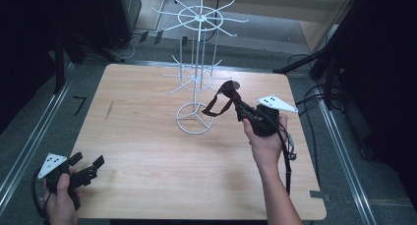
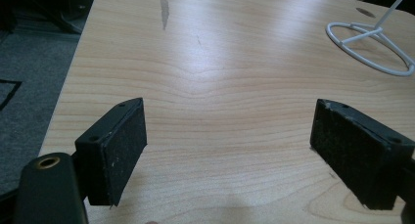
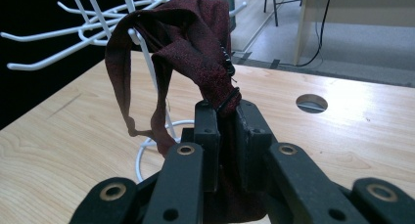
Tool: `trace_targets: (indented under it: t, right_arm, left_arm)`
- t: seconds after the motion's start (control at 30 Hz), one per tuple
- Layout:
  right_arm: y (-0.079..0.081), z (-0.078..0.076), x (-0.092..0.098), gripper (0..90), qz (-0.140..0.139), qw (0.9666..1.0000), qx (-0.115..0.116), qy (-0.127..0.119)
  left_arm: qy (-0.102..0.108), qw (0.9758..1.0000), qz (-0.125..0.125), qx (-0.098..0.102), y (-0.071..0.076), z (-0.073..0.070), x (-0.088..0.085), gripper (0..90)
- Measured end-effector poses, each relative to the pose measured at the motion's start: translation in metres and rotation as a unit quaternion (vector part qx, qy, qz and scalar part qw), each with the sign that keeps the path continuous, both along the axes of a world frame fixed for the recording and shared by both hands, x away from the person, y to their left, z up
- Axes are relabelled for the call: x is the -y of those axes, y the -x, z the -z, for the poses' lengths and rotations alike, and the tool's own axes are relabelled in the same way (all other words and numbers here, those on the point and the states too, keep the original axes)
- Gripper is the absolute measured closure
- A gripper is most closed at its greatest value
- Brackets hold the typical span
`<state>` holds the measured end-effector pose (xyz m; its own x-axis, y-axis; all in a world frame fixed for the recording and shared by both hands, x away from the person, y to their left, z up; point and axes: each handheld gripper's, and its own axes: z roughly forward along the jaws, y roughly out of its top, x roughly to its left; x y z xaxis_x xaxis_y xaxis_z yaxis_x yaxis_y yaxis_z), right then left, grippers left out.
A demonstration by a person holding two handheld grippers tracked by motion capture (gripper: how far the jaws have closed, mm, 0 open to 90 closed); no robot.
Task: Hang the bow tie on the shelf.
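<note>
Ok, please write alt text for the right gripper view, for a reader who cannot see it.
The right gripper is shut on a dark red cloth, whose strap loops hang down at the left. Behind it stand a white wire rack and a wooden table with a round hole.

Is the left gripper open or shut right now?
Open. In its own view the left gripper has its two black jaws spread wide, with bare wooden table between them and nothing held.
</note>
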<state>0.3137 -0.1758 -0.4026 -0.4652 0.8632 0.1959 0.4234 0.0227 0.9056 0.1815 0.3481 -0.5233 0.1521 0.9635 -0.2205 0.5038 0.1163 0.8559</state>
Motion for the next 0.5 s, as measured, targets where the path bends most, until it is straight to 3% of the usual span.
trace_targets:
  t: [0.5]
  right_arm:
    - [-0.014,0.033,-0.019,82.4,-0.004,0.9991,-0.037,0.019]
  left_arm:
    - [0.001,1.0,0.0,0.0,0.0,0.0,0.0,14.5]
